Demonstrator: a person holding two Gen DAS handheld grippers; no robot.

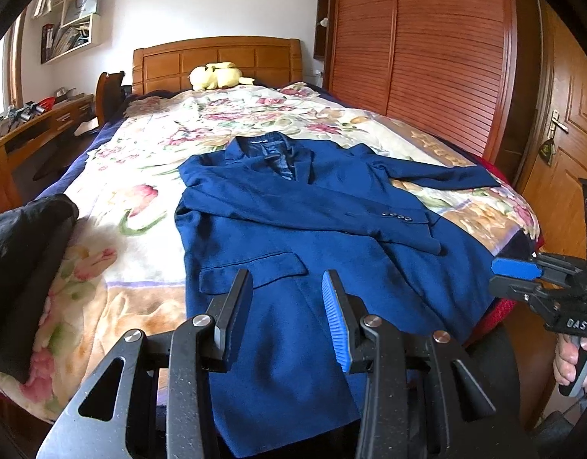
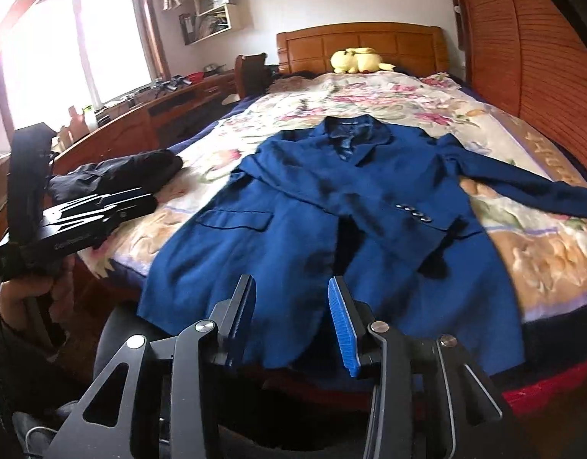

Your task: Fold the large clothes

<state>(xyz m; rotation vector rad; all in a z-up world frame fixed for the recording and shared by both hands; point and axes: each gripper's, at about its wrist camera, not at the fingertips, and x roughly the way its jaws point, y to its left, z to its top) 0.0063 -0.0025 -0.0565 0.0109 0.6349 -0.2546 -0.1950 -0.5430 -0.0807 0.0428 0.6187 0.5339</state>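
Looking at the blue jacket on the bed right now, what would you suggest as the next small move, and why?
Probably take the right gripper to the outstretched sleeve and fold it across the blue jacket. The other sleeve already lies over the chest, and both grippers, including the left gripper, hover open and empty.

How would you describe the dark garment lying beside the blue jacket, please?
Start at the bed with the floral blanket. The blue jacket lies spread across its foot; nearer the window side sits a crumpled black garment, the only dark, bunched-up clothing there.
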